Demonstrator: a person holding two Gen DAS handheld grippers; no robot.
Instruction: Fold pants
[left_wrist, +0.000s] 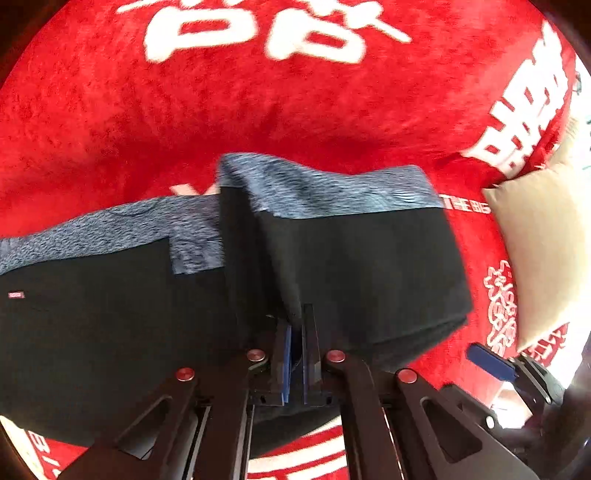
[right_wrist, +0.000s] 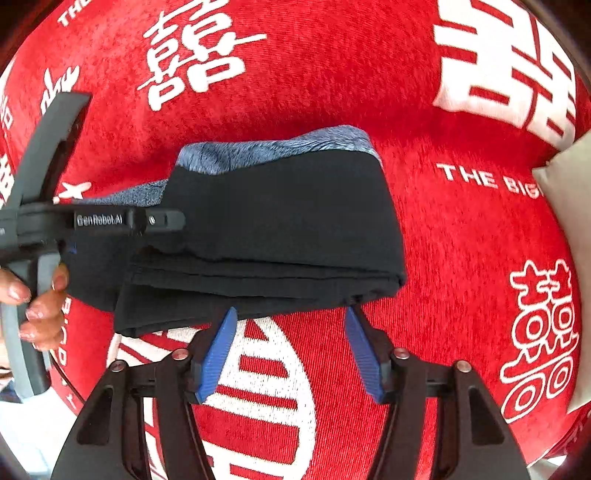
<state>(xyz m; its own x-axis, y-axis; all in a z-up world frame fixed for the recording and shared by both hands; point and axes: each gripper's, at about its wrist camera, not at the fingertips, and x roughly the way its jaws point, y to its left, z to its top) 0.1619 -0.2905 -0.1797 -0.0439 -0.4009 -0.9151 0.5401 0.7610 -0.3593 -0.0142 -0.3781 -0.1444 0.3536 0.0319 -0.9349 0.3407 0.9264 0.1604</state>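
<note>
We saw the pants (left_wrist: 110, 332) run off the left edge of the left wrist view, their small pink label (left_wrist: 16, 295) too blurred to read. The left tool (right_wrist: 110, 221) hid part of them from the right wrist view, where the cream pillow (right_wrist: 565, 206) was cut off.

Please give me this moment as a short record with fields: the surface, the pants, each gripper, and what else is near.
surface: red blanket with white characters
pants: black pants with blue-grey waistband, partly folded, lying on the blanket
left gripper: jaws closed on a raised fold of the pants
right gripper: jaws open, at the near edge of the folded stack, holding nothing
nearby: beige pillow at the right edge
</note>
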